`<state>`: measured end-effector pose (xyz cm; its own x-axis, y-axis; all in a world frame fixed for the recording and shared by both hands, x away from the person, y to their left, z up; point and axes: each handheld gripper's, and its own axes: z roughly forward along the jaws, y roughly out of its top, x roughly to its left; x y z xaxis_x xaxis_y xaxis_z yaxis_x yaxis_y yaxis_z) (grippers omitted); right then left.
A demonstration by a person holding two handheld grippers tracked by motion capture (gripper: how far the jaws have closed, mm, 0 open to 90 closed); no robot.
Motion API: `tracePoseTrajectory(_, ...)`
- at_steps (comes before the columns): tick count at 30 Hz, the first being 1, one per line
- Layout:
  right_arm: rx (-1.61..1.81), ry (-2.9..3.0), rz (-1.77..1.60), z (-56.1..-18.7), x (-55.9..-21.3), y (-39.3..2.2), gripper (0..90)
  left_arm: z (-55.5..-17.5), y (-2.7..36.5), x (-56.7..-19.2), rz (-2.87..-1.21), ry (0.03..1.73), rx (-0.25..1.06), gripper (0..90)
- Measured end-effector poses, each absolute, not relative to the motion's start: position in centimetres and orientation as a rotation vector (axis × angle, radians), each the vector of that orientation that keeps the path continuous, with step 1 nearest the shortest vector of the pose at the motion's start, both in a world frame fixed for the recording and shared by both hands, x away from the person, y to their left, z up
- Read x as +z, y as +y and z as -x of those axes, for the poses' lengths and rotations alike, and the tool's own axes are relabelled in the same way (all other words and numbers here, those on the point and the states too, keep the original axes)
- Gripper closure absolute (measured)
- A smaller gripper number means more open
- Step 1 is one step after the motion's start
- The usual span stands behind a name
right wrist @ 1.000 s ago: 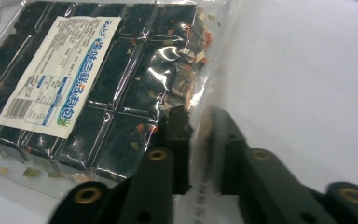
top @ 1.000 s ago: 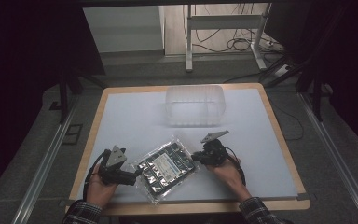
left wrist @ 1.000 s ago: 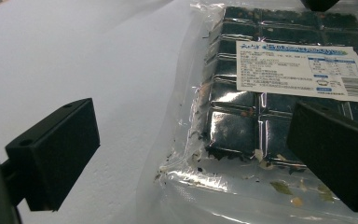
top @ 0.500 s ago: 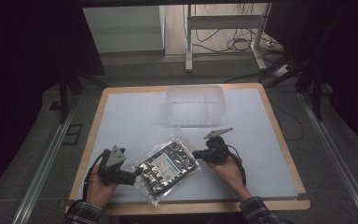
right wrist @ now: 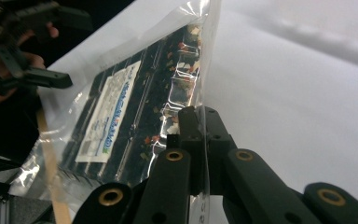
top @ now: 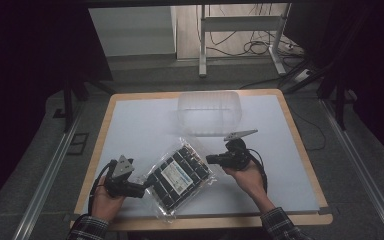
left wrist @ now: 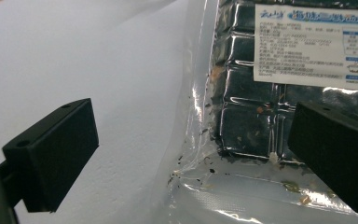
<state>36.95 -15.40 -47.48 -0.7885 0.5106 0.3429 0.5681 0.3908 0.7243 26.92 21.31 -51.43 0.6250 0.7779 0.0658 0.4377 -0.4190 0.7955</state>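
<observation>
A clear plastic tub [top: 210,112] is sitting upper centre on the white counter [top: 140,130] (wood-edged); cables [top: 252,47] are lying beyond.

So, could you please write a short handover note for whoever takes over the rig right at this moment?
Right gripper: shut on the clear edge of the transparent plastic bag of dark foil-wrapped blocks with a white label, that side held off the table.
Left gripper: jaws open at the bag's opposite edge, one over the bag, one over the white table top; not gripping.
Clear plastic tub: stands at the far middle of the table, nothing seen inside.
Done: bag gripped on one side.
Left: probably close the left gripper on its edge, then carry the bag, perhaps to the tub.
</observation>
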Motion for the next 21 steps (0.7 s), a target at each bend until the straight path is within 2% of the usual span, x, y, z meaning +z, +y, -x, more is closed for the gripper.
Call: tracePoseTrajectory(21,-1.472,-2.572,0.824,-36.9,-39.8,-14.4,89.1,-26.9,21.5,-51.3,-2.053,0.950,0.565,0.0)
